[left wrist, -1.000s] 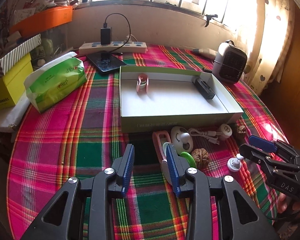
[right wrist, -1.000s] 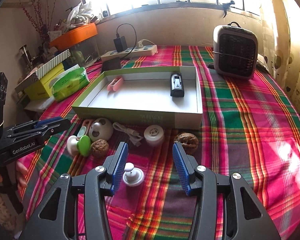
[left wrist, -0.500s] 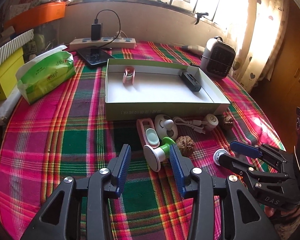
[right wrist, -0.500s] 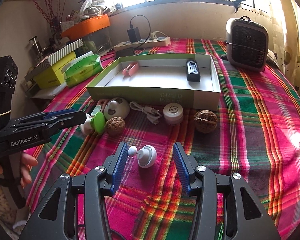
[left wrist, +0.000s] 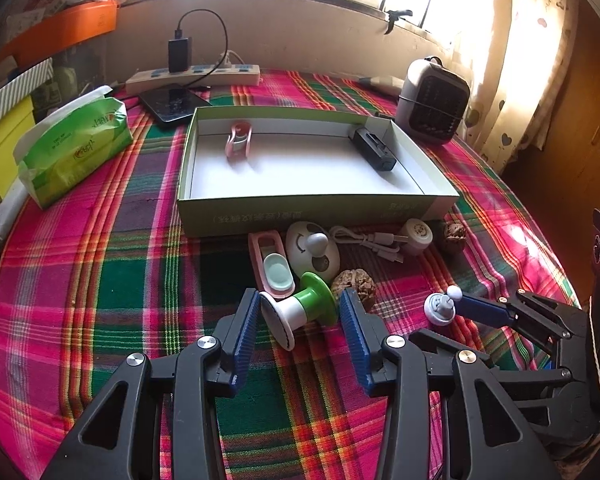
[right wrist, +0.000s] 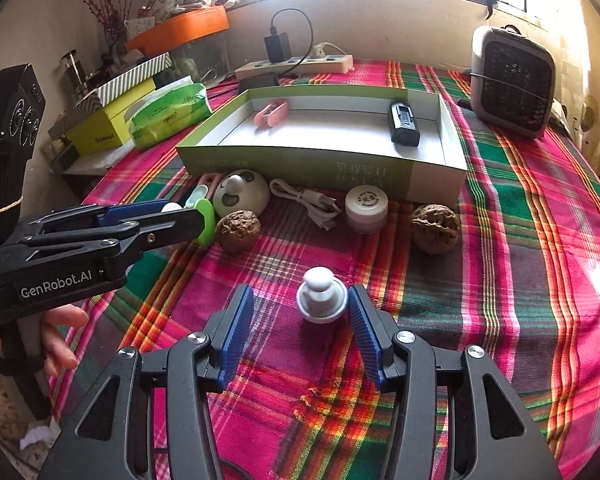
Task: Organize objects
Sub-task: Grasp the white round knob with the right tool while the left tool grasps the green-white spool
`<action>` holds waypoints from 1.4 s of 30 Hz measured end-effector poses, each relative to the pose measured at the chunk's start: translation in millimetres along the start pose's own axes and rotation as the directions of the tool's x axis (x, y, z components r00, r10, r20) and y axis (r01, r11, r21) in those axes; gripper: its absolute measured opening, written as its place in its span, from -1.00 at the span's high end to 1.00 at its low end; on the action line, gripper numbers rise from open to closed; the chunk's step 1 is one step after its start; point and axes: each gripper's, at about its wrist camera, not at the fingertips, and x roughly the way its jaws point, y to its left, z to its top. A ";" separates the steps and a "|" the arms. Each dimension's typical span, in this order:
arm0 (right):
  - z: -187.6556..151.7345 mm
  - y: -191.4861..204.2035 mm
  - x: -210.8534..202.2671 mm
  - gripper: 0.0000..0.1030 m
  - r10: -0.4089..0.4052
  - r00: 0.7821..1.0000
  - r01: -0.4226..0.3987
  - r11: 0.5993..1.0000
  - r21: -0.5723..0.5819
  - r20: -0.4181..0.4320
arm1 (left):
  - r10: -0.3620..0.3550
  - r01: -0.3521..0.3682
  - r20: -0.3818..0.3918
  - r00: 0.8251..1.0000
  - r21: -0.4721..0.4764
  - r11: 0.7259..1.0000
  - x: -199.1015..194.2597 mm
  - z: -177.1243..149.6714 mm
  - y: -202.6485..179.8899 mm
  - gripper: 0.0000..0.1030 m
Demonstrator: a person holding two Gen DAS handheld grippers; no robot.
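On the plaid tablecloth (left wrist: pixel 100 280) in my left wrist view, my left gripper (left wrist: pixel 298 322) stands open around a glossy green-and-white spool-shaped suction cup (left wrist: pixel 300 312) lying on its side. In my right wrist view, my right gripper (right wrist: pixel 300 322) brackets a small white knobbed disc (right wrist: pixel 321 299), jaws open, right pad nearly touching.
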 end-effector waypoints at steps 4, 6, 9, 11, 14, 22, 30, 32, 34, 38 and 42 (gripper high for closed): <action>1.1 1.6 1.1 0.03 -0.009 1.000 0.009 1.000 -0.009 -0.003 | 0.017 -0.017 -0.007 1.000 -0.008 1.000 4.1 1.4 -0.1 0.23; 1.6 1.2 1.4 0.03 -0.011 1.000 0.011 1.000 -0.007 -0.003 | 0.025 -0.025 -0.010 1.000 -0.018 1.000 5.7 1.6 0.4 0.23; 2.0 -0.5 1.5 0.03 -0.006 1.000 0.006 1.000 0.000 -0.002 | 0.029 -0.029 -0.014 1.000 -0.029 0.999 7.3 2.0 1.2 0.23; 2.3 -0.7 1.4 0.03 -0.003 1.000 0.003 1.000 0.002 -0.001 | 0.028 -0.029 -0.020 0.999 -0.034 0.999 8.4 1.9 1.9 0.23; 2.3 -0.9 1.5 0.03 -0.006 1.000 0.006 1.000 0.000 -0.002 | 0.041 -0.042 -0.028 0.999 -0.043 0.998 9.6 1.4 3.7 0.23; 2.4 -1.3 1.3 0.03 -0.023 1.000 0.023 1.000 0.002 -0.001 | 0.057 -0.059 -0.036 0.998 -0.061 0.996 12.7 1.0 9.6 0.23; 2.2 -3.9 -0.1 0.17 -0.038 0.999 0.038 0.999 0.013 0.001 | 0.058 -0.060 -0.036 0.998 -0.057 0.997 14.9 2.3 10.8 0.37; 2.4 -5.1 -0.4 0.22 -0.039 0.999 0.039 0.999 0.018 0.002 | 0.059 -0.061 -0.034 0.998 -0.054 0.997 15.1 2.2 10.7 0.37; 2.4 -6.2 -0.5 0.27 -0.042 0.999 0.042 0.999 0.024 0.003 | 0.059 -0.061 -0.032 0.998 -0.053 0.997 14.7 1.8 11.0 0.37; 2.3 -6.9 -0.5 0.36 -0.047 0.999 0.047 0.999 0.026 0.003 | 0.060 -0.061 -0.031 0.998 -0.058 0.996 14.3 1.3 11.8 0.37; 2.3 -7.3 -0.6 0.45 -0.049 0.999 0.049 0.998 0.029 0.003 | 0.062 -0.063 -0.029 0.998 -0.062 0.996 11.9 0.2 14.0 0.38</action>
